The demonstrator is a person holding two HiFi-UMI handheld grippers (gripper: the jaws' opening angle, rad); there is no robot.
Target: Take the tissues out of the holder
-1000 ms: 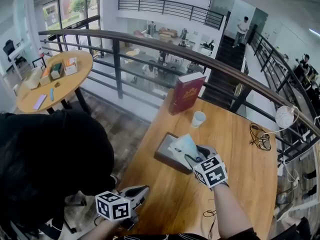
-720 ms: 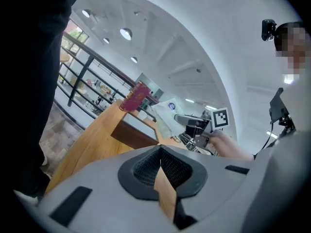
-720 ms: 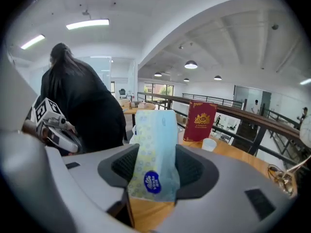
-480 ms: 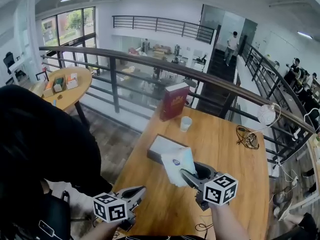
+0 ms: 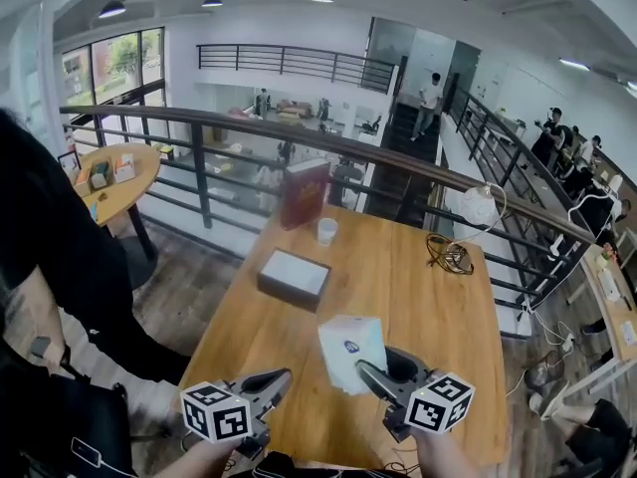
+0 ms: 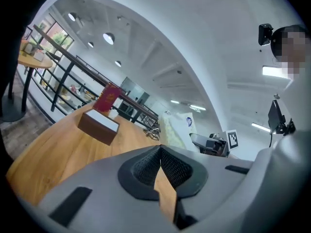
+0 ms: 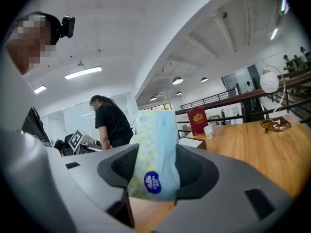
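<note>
Fingers of the right gripper (image 5: 366,371) pinch the tissue pack (image 5: 350,352), well off the holder (image 5: 294,277); it looks light, squishy and slick-wrapped, so I'd grab mid-pack; left gripper (image 5: 279,378) is closed on nothing.

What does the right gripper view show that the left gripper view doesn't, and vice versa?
Only the right gripper view looks between the pads of the right gripper, pressed on the pale blue-and-yellow soft tissue pack. Only the left gripper view shows the left gripper, jaws together, nothing between. Both show the wooden table, the brown tissue holder with white top, the upright red book and the pack.
</note>
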